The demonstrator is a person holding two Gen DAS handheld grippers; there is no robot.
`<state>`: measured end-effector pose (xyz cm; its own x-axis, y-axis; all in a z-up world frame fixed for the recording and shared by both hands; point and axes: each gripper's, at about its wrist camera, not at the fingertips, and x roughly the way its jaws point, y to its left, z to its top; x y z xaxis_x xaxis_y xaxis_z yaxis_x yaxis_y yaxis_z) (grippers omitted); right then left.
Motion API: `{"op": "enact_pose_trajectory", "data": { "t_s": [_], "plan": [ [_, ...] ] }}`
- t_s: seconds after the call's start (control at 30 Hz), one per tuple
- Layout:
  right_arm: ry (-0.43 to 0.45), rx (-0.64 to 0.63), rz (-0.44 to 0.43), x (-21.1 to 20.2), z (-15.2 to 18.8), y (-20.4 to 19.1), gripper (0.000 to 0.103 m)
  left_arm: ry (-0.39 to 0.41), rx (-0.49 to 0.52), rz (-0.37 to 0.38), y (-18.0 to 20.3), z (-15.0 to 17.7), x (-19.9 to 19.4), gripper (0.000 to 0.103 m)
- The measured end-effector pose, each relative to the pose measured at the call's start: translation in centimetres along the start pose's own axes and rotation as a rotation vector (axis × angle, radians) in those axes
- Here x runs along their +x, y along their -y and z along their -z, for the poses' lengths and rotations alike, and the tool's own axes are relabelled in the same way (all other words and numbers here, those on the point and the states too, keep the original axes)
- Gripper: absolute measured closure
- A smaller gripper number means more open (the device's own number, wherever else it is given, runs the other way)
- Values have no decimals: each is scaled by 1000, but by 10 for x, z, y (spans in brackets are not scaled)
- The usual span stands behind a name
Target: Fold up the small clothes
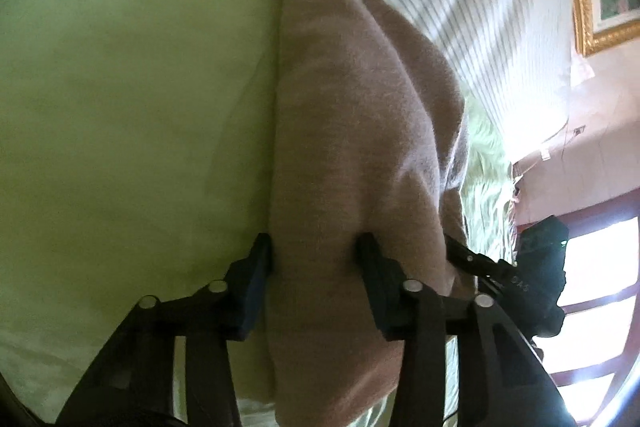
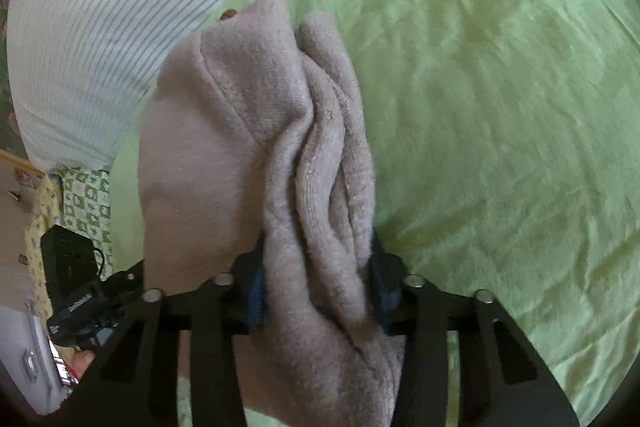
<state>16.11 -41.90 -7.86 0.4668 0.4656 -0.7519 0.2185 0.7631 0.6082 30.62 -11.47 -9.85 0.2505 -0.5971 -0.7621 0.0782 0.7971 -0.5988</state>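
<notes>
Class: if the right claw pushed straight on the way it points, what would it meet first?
The right claw already grips the bunched pink garment, so that cloth comes first; behind it probably lies the green sheet, though depth is unclear.

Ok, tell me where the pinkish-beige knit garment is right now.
The pinkish-beige knit garment is centred in both wrist views, bunched between the left gripper and right gripper, over the green bedsheet.

Left gripper (image 1: 314, 247) angled down, jaws pinched onto cloth. Right gripper (image 2: 316, 267) tilted down too, clamped on a bunched fold.
</notes>
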Motion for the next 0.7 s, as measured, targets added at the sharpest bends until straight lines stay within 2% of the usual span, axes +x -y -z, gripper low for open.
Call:
{"op": "enact_pose_trajectory", "data": {
  "t_s": [0.07, 0.13, 0.2, 0.3, 0.37, 0.43, 0.47, 0.53, 0.57, 0.6, 0.67, 0.7],
  "plan": [
    [20, -9, -6, -10, 3, -5, 70, 27, 10, 2, 0, 3, -7, 75],
    [37, -20, -16, -16, 5, -15, 72, 50, 12, 9, 0, 5, -15, 85],
    [57, -25, -35, -21, 8, -23, 73, 75, 16, 11, -1, 8, -27, 103],
    [83, -38, -106, -32, 13, -38, 75, 104, 41, 77, 4, 14, -49, 103],
    [85, -72, -104, -33, 17, -54, 76, 102, 76, 46, 12, 19, -55, 103],
    [81, -107, -67, -34, 19, -63, 76, 90, 69, -8, 9, 21, -55, 103],
    [81, -120, -50, -32, 20, -65, 76, 84, 48, -31, 3, 22, -55, 100],
    [76, -112, -36, -31, 19, -58, 76, 76, 2, -3, -8, 23, -54, 93],
    [75, -104, -37, -31, 18, -54, 76, 71, -15, -2, -14, 24, -53, 81],
    [76, -98, -36, -30, 18, -50, 76, 60, -25, 5, -19, 24, -51, 63],
    [71, -93, -38, -28, 16, -44, 76, 32, -36, 16, -24, 23, -42, 45],
    [69, -87, -52, -27, 15, -39, 76, 21, -35, 21, -25, 21, -38, 44]
  ]
}}
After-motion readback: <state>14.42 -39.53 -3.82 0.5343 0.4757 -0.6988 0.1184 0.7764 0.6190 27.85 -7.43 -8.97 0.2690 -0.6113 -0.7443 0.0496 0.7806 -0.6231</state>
